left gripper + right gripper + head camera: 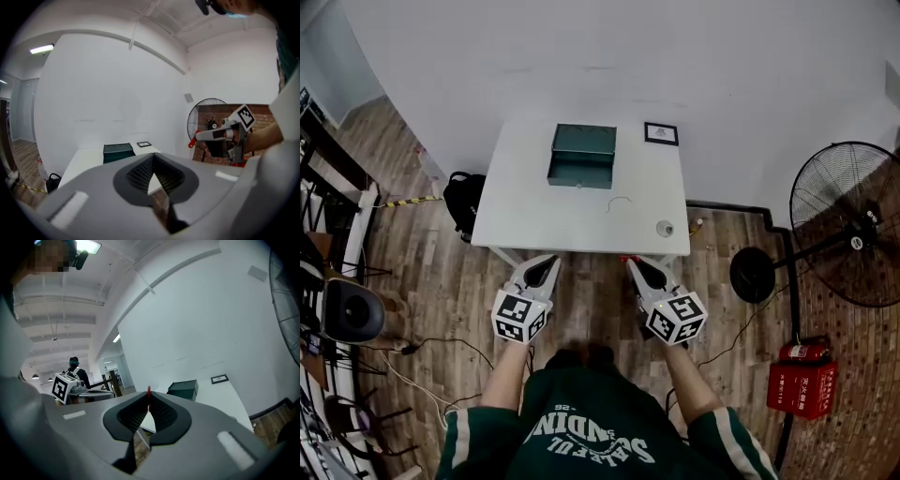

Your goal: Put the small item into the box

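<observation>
A dark green box (581, 155) stands open at the back of the white table (534, 220). It also shows in the left gripper view, box (118, 152), and in the right gripper view, box (183, 389). A small round item (665, 228) lies near the table's front right corner. A thin bent wire (619, 202) lies mid-table. My left gripper (547, 262) and right gripper (631, 265) hover in front of the table's near edge, off the table. Each has its jaws together with nothing between them: left gripper (153, 157), right gripper (149, 393).
A small framed marker card (661, 133) lies at the table's back right. A standing fan (853, 225) and a red crate (802, 386) are on the right. A black bag (464, 202) sits left of the table. Racks and cables line the left side. A person (74, 366) stands far off.
</observation>
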`<state>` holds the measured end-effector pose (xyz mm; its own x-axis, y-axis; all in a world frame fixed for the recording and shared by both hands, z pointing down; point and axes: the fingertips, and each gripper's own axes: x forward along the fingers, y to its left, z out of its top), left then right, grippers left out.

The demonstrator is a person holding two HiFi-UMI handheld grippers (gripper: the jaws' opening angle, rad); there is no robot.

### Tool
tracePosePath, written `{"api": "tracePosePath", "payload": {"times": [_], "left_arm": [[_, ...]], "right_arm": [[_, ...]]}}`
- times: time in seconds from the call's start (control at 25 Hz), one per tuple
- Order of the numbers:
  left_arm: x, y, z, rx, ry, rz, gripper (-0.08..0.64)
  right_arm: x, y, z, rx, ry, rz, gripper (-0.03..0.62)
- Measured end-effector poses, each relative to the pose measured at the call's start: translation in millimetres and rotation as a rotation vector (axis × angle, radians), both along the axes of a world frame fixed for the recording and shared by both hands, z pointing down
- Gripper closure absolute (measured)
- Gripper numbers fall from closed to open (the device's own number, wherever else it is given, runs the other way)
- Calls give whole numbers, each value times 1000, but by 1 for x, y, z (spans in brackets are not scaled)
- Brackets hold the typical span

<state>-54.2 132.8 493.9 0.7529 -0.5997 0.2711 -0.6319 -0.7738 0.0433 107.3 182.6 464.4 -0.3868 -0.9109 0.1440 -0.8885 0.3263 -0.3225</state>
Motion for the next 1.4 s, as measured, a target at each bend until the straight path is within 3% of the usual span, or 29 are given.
{"api": "tracePosePath", "payload": {"times": [0.32, 0.52, 0.84, 1.2, 1.4], "left_arm": [[6, -4, 4, -14, -5, -22, 509], [3, -35, 2, -1, 5, -15, 509], [22, -132, 15, -2, 8, 31, 509], [34, -254, 20, 2, -45, 131, 509], [42, -294, 24, -18, -43, 168, 509]], "right_arm": [[12, -8, 4, -4, -29, -4, 577], [6, -36, -1, 10, -28, 0, 577], [13, -129, 10, -1, -22, 23, 577], [13, -253, 13, -34, -14, 77, 577], [15, -292, 18, -57, -11, 98, 577]]}}
